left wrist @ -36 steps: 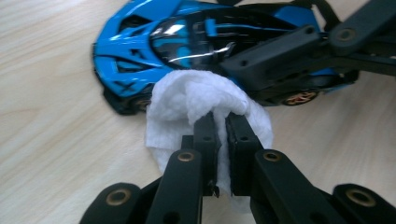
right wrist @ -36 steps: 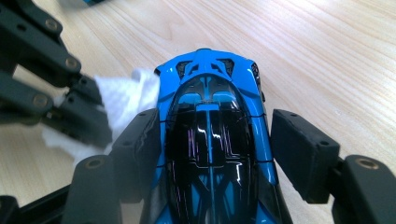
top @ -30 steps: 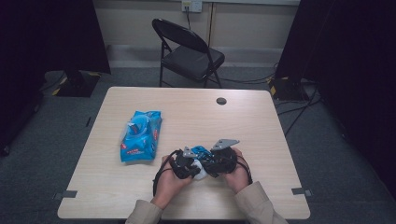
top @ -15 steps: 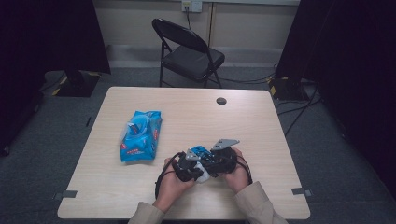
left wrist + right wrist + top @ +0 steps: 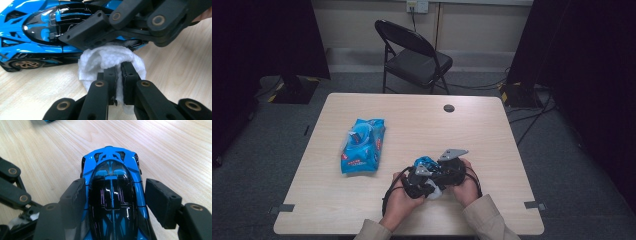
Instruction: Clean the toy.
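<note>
A blue and black toy car [image 5: 111,170] rests on the wooden table [image 5: 492,140] near its front edge. My right gripper [image 5: 115,192] straddles the car's body from behind, shut on its two sides. A folded white wipe [image 5: 110,56] is pinched in my left gripper [image 5: 121,65], which is shut on it. The wipe presses against the car's [image 5: 32,32] side, just under one right-gripper finger [image 5: 92,32]. In the high view both hands hold the grippers close together around the car [image 5: 426,162], with the wipe [image 5: 435,192] showing white below it.
A blue pack of wipes [image 5: 362,145] lies on the table's left half. A small dark grommet [image 5: 449,108] sits near the far edge. A black folding chair [image 5: 414,57] stands behind the table, with cables on the floor to the right.
My left hand has shifted slightly with the wipe against the car. The right hand and the car have stayed put.
</note>
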`<state>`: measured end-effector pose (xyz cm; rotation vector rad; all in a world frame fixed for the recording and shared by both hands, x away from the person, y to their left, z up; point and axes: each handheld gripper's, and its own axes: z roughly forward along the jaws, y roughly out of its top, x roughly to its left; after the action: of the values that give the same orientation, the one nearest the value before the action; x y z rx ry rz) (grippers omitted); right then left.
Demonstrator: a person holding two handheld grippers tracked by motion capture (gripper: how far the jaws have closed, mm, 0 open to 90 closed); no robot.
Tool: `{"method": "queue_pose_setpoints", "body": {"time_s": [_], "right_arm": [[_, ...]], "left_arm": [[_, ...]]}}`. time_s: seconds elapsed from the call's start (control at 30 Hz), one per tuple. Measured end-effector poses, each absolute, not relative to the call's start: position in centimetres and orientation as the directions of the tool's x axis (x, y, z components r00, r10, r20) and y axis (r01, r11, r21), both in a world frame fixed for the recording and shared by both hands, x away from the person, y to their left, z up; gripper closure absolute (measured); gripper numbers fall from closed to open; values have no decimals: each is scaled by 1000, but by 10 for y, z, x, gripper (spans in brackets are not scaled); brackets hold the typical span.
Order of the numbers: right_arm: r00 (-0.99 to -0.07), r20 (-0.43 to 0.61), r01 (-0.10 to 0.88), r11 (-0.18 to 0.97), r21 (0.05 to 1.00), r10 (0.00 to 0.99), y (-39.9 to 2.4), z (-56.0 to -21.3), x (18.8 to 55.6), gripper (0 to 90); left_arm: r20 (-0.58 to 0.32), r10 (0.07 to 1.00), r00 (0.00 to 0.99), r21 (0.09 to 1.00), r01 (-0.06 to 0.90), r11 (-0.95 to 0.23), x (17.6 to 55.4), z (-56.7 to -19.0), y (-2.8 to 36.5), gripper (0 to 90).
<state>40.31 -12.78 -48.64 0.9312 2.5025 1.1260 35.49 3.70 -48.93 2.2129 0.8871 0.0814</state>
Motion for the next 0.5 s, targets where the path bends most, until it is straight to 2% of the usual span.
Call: {"method": "queue_pose_setpoints", "body": {"time_s": [0.5], "right_arm": [[-766, 40, 455, 497, 739, 642, -128, -487, 403, 344]], "left_arm": [[-233, 579, 781, 673, 559, -484, 342, -492, 21, 849]]}}
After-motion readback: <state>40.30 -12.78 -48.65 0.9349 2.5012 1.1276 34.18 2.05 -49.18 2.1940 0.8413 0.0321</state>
